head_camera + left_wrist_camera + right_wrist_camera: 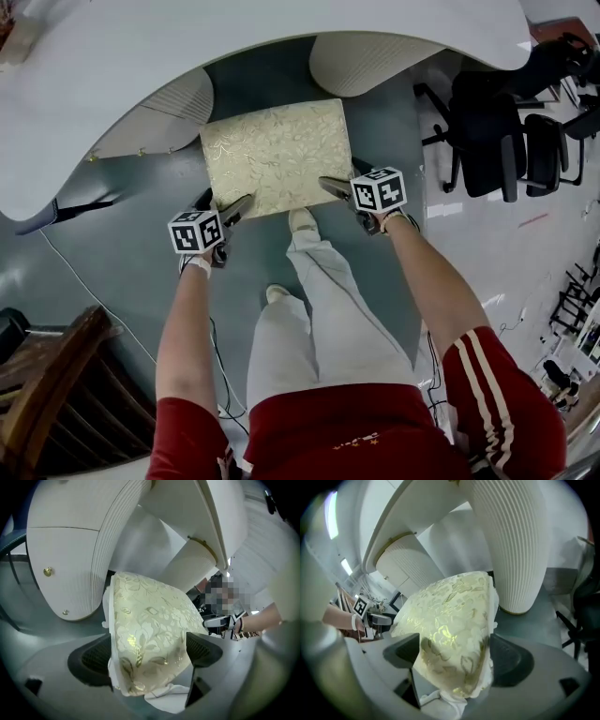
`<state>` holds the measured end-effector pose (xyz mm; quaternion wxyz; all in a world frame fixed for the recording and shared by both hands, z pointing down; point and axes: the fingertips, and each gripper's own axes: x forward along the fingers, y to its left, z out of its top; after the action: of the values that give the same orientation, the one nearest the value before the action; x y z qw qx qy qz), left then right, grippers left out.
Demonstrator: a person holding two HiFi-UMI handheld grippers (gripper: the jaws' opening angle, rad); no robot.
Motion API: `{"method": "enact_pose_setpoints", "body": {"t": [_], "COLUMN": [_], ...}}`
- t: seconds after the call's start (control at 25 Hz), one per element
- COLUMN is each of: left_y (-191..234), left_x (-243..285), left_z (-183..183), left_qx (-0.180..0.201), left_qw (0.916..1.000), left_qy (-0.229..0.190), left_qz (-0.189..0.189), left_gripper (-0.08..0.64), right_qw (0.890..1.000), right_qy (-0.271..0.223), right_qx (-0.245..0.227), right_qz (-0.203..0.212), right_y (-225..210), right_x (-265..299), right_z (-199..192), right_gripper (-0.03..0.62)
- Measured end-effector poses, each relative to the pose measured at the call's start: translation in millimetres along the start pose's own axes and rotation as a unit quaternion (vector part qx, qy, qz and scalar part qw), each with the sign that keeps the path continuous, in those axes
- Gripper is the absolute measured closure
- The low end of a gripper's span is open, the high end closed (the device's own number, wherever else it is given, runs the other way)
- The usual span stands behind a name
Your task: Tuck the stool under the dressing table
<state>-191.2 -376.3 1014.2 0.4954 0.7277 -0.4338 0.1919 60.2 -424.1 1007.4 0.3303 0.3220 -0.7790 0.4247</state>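
Stool stands half under the white counter, its near corners between the open jaws of left gripper and right gripper.

Smooth grey-blue floor, black office chairs at right, dark wooden chair lower left.

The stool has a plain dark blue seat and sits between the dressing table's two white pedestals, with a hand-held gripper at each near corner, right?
No. The head view shows the stool has a cream seat with a gold floral pattern. It sits between the dressing table's two white pedestals, with left hand-held gripper and right hand-held gripper at its near corners.
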Motion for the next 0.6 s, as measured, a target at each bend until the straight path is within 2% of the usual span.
{"method": "enact_pose_setpoints", "body": {"t": [0.16,0.32,0.6], "left_y": [2,2,2], "left_x": [-14,-23,-20], "left_z": [-29,-50,-59], "left_qx": [-0.024,-0.006,0.020], "left_qw": [0.9997,0.9995,0.9981], "left_qy": [0.003,0.018,0.033], "left_qz": [0.006,0.024,0.048], "left_gripper": [0.094,0.184,0.199], "right_qw": [1.000,0.998,0.997], "right_qy": [0.017,0.022,-0.004], "right_qx": [-0.018,-0.040,-0.040], "right_qz": [-0.013,-0.036,-0.068], "right_y": [15,15,15], "right_x": [-9,-15,-16], "right_z": [-25,-40,-51], "right_gripper": [0.165,0.204,0.223]}}
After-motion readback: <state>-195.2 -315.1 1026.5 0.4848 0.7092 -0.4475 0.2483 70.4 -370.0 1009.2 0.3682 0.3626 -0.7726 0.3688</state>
